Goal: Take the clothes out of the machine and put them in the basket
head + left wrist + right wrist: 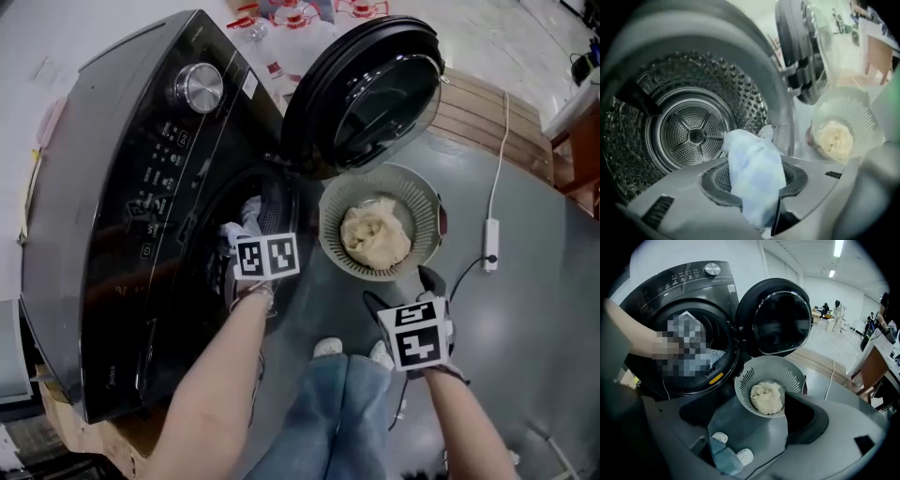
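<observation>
My left gripper (246, 246) fingers clamp the pale blue cloth (754, 173) at the machine (112, 187) mouth, centre-left; I clear the rim before swinging to the basket (333, 220); right gripper (403, 292) fingers wide apart, empty

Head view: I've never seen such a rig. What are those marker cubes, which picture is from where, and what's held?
A person holds a gripper in each hand; the marker cubes are parts of them. The head view looks down from the person's head; each gripper view looks along that gripper's jaws. The left gripper, at the open washing machine, has its jaws closed on a pale blue cloth. The right gripper is open, empty. The basket on the floor holds a cream garment.
</observation>
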{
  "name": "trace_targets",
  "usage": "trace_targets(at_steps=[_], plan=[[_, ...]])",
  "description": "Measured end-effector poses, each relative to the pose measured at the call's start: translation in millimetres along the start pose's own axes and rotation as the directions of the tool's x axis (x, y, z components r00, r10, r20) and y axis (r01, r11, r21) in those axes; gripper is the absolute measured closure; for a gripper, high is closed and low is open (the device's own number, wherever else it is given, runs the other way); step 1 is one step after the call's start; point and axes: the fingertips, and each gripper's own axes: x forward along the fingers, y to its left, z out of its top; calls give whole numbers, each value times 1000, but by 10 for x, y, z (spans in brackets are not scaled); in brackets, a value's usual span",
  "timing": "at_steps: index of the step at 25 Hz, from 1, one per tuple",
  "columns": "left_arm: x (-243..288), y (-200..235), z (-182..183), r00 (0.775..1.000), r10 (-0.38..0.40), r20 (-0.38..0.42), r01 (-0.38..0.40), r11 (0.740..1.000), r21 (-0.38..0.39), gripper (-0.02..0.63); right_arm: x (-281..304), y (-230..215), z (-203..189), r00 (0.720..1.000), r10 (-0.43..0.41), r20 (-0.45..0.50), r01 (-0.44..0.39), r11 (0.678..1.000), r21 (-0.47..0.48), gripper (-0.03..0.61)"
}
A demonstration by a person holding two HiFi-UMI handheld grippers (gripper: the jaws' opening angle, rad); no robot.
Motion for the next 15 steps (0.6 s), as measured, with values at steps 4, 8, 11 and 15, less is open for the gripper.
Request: trace_targets(at_steps=[4,8,11,15], plan=[[-263,-191,134,997,-58,56,55,997,55,453,-76,-50,-52,1000,-9,-9,9,1000,14,118],[-557,-386,253,985,-118,126,101,985,137,453,-155,-58,-95,1000,-14,-16,15,999,29,118],[-769,-525,349,969,-179,173,157,979,133,453,-199,-67,-105,1000,-16,-15,17,999,45,118],[-997,-687,456,950,-234,205,211,969,125,453,-252,-119,-112,1000,-27,-13,27,997,71,118]])
